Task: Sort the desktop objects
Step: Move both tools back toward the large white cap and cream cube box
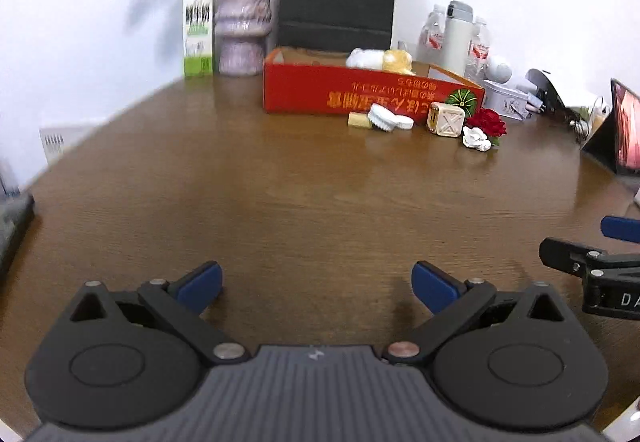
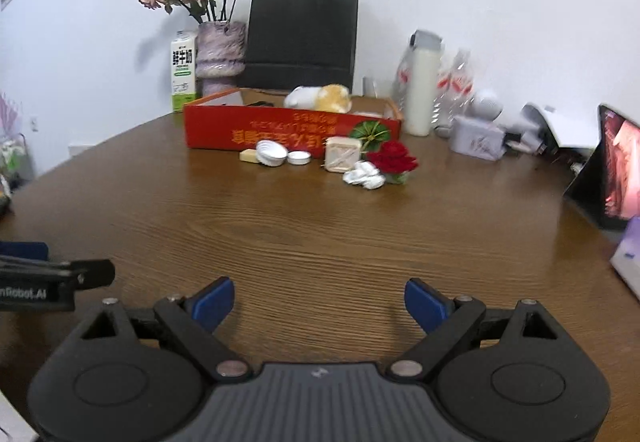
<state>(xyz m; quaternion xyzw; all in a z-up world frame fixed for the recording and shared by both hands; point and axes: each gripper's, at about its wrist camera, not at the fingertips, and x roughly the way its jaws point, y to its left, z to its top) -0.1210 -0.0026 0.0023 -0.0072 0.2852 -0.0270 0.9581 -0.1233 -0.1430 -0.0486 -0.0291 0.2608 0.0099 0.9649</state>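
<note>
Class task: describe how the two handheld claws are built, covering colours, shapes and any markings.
Left claw and right claw match: black linkage arms with silver pivot pins, blue pads, round black housings and a ribbed grey body. White lettering marks their sides.

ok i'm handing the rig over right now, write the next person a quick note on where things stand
Left gripper: open, empty, over bare table.
Right gripper: open, empty, alongside it.
Red box: at the back, plush toy already inside.
Still on the table in front of the box: yellow block, two white lids, beige cube, red rose, crumpled white paper.
Left to do: nothing held yet; the loose items still need sorting.
</note>
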